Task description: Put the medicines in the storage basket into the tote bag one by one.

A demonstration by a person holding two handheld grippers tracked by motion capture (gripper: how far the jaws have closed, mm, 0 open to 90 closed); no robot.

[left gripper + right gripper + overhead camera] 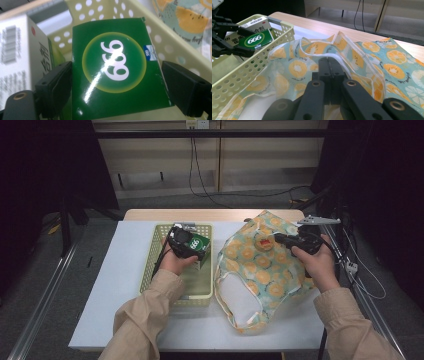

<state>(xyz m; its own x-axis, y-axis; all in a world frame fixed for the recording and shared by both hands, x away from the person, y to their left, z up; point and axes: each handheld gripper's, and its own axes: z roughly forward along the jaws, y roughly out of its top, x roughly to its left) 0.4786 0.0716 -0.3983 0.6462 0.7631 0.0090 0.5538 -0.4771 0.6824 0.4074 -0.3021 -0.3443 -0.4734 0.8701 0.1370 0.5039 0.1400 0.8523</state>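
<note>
So, the green box with the white "666" on it is seen sitting in the pale yellow basket on the left side of the desk, propped up next to a white box with a barcode and printed characters. The left claw is spread wide around the green box, one jaw on each side; the left jaw looks right up against the box edge, while a small gap can be made out at the right jaw, so the box isn't counted as gripped. Over on the right, the fruit-print cloth bag is laid flat just beside the basket, its white-trimmed opening facing the person. The right claw is clamped fully together on the bag's rim, and the cloth is pulled up into a little ridge there. In the right gripper view the left claw can be spotted farther off, straddling the green box inside the basket.
</note>
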